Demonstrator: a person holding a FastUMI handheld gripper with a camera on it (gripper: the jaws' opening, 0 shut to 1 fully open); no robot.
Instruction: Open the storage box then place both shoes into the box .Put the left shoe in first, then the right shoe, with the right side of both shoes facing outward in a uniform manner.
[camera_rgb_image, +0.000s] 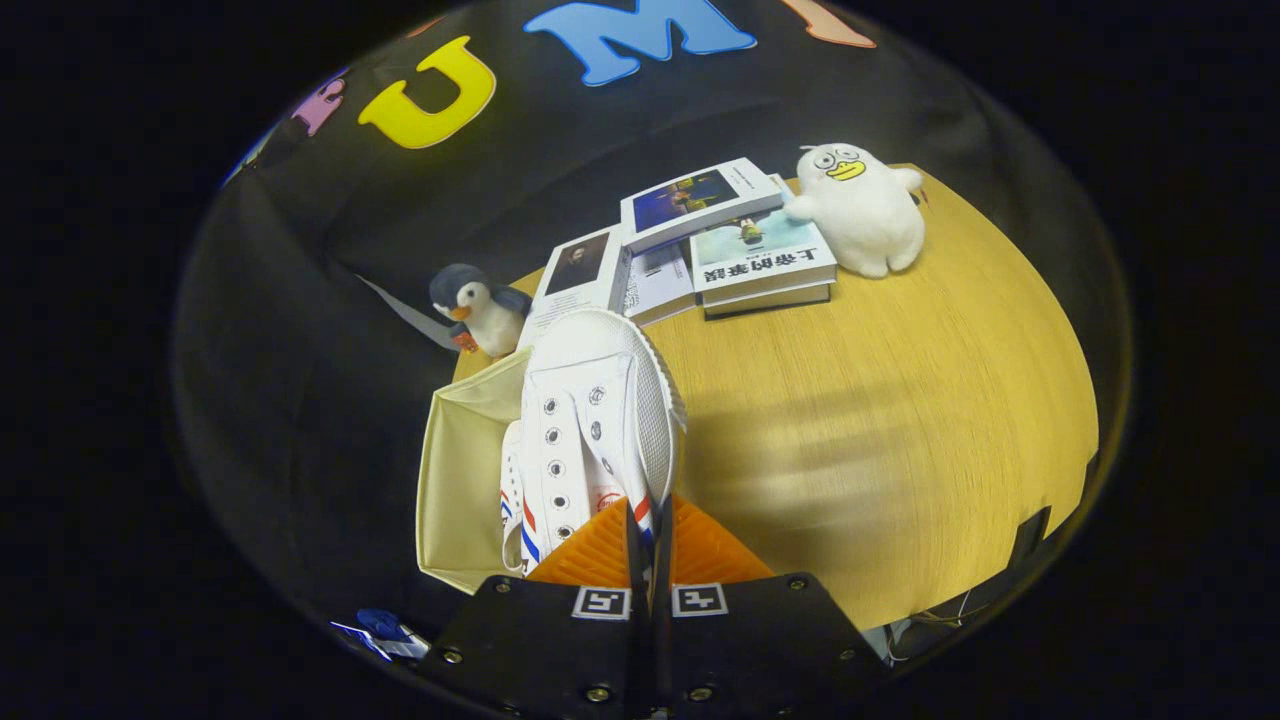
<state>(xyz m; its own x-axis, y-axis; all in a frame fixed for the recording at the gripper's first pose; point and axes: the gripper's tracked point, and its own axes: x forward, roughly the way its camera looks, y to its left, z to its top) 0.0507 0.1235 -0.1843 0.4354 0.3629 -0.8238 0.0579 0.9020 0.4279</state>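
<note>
Gripper view: gripper (648, 535) clamped on white shoe (590, 420), lowering into cream storage box (460, 470); next, release inside.

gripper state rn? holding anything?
Gripper: closed, fingers pinching the rear edge of the white shoe, held over the open storage box.

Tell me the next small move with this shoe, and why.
Probably lower it into the storage box. The gripper is shut on the white shoe, which hangs over the box's open top, toe pointing away toward the books, seemingly not yet seated inside.
</note>
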